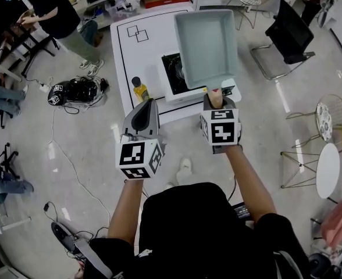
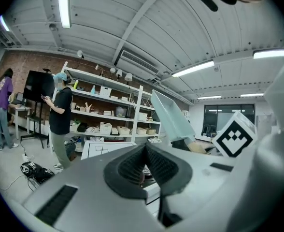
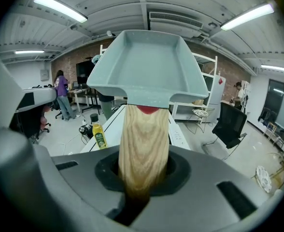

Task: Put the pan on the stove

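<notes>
A pale blue-grey rectangular pan hangs in the air over the white table, above a black-topped portable stove. Its wooden handle is clamped in my right gripper, which is shut on it. The right gripper view shows the handle running straight out between the jaws to the pan. My left gripper hovers short of the table's front edge, left of the pan, shut with nothing in it. The left gripper view shows the pan tilted at the right.
A yellow oil bottle stands on the table's near left corner beside the stove. A black chair is at the right, and round stools further right. A bag with cables lies on the floor at the left, near a standing person.
</notes>
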Action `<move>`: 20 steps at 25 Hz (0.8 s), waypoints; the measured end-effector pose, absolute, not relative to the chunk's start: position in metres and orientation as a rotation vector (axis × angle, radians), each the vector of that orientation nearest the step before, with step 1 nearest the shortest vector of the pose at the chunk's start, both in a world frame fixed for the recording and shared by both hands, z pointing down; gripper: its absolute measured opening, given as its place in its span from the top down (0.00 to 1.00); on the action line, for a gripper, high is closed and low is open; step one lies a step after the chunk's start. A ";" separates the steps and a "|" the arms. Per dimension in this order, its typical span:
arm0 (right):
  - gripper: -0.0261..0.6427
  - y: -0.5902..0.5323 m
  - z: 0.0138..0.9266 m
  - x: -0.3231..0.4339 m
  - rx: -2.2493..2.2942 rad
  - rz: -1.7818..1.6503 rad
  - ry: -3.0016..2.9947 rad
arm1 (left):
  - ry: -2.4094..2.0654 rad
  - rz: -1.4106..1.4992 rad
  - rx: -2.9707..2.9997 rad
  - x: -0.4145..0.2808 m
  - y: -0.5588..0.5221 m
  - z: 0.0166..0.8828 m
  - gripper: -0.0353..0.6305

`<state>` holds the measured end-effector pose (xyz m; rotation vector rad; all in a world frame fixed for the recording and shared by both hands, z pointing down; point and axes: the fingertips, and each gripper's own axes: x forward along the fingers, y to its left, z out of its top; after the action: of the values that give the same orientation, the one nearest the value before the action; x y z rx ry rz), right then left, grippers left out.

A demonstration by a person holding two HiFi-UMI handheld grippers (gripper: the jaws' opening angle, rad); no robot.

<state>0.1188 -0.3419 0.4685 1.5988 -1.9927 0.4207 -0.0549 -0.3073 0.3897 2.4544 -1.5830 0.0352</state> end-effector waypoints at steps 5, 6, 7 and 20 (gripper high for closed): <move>0.90 -0.369 0.495 0.124 1.553 0.477 -1.942 | -1.612 0.068 2.418 -0.054 -0.325 0.401 0.93; 0.90 -0.374 0.501 0.125 1.548 0.485 -1.930 | -1.613 0.069 2.400 -0.055 -0.328 0.404 0.93; 0.90 -0.379 0.508 0.126 1.544 0.491 -1.918 | -1.612 0.066 2.379 -0.057 -0.332 0.407 0.93; 0.90 -0.414 0.592 0.130 1.409 0.577 -1.760 | -1.660 0.118 2.279 -0.068 -0.363 0.435 0.93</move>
<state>0.1299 -0.4142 0.5921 1.4087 -1.7597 0.5774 -0.0678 -0.3626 0.4351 2.2786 -1.6603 0.1179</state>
